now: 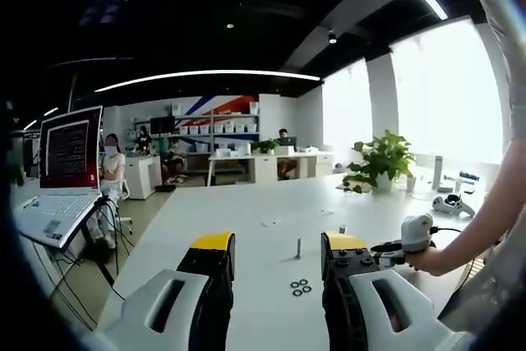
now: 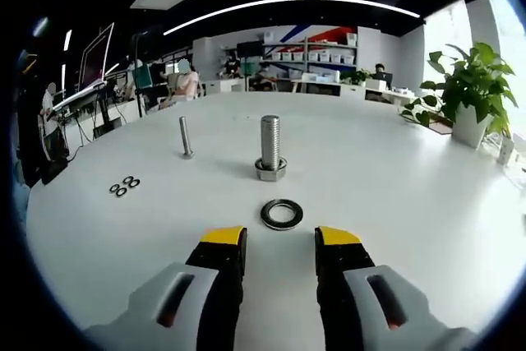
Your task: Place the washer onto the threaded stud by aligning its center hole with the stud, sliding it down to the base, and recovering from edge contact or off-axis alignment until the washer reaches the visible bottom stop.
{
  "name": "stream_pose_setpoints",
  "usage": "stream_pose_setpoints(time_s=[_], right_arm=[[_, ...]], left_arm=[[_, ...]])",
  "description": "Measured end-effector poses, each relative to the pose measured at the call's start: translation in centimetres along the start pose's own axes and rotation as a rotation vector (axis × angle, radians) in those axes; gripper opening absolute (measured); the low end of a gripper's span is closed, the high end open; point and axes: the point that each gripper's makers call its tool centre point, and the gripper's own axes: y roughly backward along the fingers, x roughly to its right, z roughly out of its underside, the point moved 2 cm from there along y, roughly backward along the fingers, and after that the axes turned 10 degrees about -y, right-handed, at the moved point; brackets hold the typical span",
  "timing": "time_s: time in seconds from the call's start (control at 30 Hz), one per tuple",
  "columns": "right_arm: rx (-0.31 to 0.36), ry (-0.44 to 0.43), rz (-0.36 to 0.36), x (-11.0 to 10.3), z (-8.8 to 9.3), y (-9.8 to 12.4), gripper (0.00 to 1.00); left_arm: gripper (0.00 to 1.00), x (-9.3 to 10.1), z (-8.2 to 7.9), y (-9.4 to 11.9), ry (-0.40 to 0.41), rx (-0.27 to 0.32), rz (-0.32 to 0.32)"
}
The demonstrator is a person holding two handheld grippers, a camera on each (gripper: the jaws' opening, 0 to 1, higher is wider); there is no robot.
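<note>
In my left gripper view, an open white laptop (image 1: 59, 177) with a red-lit screen sits at the far left on a stand beside the long white table (image 1: 246, 211). Seated people work at white desks beyond it, in front of shelving against a wall with red and blue stripes. On the tabletop I see a thin upright metal pin (image 1: 298, 247) and, nearer me, a cluster of small dark metal washers (image 1: 301, 288). My left gripper (image 1: 275, 262), grey-bodied with yellow-tipped black jaws, has its fingers apart with nothing between them. Just right of it, a hand (image 1: 427, 258) holds the right gripper (image 1: 394, 252). A leafy green potted plant (image 1: 380, 162) stands by the bright windows.

In my right gripper view, the small washers (image 2: 123, 186) lie at the left and the thin pin (image 2: 186, 137) stands further in. Near the centre, the thick threaded steel stud (image 2: 270, 148) stands upright on its hex base. The large dark flat washer (image 2: 282, 214) lies flat on the table just in front of the stud, apart from it, just ahead of the spread, empty jaws. The plant (image 2: 464, 88) is at the right edge.
</note>
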Motion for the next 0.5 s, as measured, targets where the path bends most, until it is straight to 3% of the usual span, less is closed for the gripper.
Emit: stream_pose_setpoints(time_s=[0.5], right_arm=[[0.016,0.006,-0.006,-0.05,-0.5,-0.77,0.35]], left_arm=[[0.4,-0.01,0.1,-0.06,-0.002,-0.002,-0.001]])
